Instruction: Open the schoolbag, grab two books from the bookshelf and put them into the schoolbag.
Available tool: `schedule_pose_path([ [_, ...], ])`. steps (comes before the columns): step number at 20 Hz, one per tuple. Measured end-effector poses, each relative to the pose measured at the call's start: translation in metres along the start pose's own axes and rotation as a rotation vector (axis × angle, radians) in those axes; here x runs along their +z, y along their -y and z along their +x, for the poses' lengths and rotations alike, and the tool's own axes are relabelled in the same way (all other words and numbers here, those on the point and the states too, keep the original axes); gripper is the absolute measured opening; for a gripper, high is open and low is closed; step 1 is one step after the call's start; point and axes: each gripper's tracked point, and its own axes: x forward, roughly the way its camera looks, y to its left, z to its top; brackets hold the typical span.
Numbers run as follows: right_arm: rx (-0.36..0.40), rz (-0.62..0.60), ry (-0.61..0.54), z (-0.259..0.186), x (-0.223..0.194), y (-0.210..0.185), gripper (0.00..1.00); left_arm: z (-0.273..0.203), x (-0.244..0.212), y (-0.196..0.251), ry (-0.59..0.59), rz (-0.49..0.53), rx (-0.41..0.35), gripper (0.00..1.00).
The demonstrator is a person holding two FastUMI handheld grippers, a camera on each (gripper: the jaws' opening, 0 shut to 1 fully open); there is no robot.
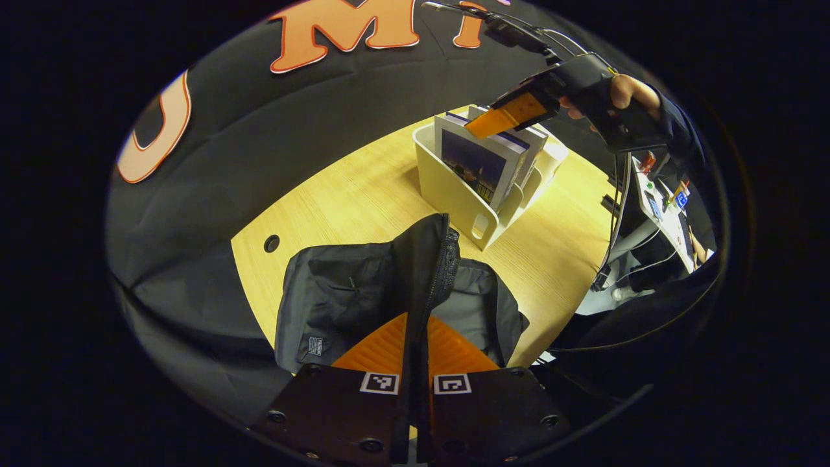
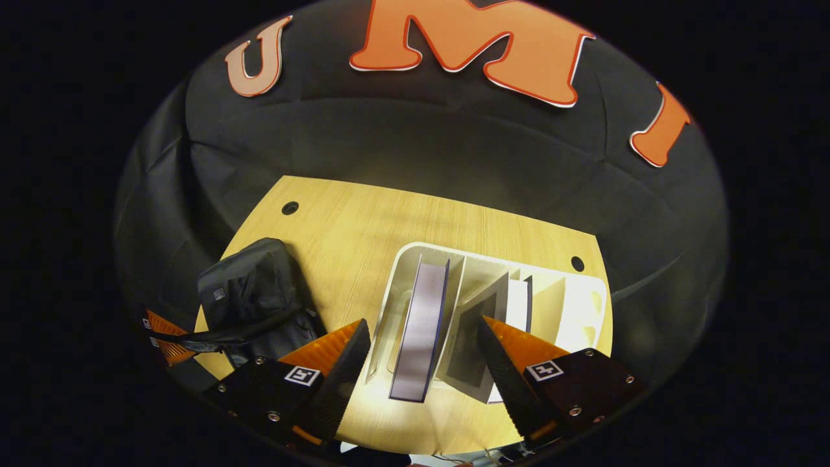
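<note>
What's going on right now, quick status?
Left gripper shut on schoolbag flap. Right gripper open above books in bookshelf. Nothing in the way.

Black schoolbag [image 1: 363,292] unzipped on table; books [image 2: 421,324] upright in white bookshelf [image 2: 583,311] beside it.

The desk [image 2: 363,227] is pale wood-grain with a matt finish. The schoolbag [image 1: 337,292] is dark, matt woven cloth. The bookshelf [image 2: 587,311] is smooth white plastic; the books [image 2: 425,324] have glossy covers.
</note>
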Motion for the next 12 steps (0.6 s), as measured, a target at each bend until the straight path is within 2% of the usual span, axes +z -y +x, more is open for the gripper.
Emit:
schedule_pose_path([
  [5,0.010,0.030,-0.140,0.032,-0.004,-0.009,0.96,0.006,0.002,-0.007,-0.022,-0.011,-0.035,0.06],
  [6,-0.001,0.039,-0.171,0.038,-0.008,-0.010,0.82,0.006,0.002,-0.006,-0.025,-0.004,-0.041,0.06],
  [7,-0.013,0.041,-0.200,0.044,-0.013,-0.009,0.87,0.005,0.003,-0.006,-0.024,0.011,-0.045,0.06],
  [8,-0.033,0.046,-0.223,0.048,-0.016,-0.008,0.79,0.006,0.005,-0.007,-0.025,0.024,-0.048,0.06],
  [11,-0.078,0.087,-0.280,0.060,-0.029,-0.009,0.66,0.007,0.006,-0.007,-0.024,0.051,-0.070,0.05],
  [12,-0.081,0.114,-0.298,0.062,-0.032,-0.011,0.57,0.008,0.006,-0.007,-0.022,0.061,-0.074,0.05],
])
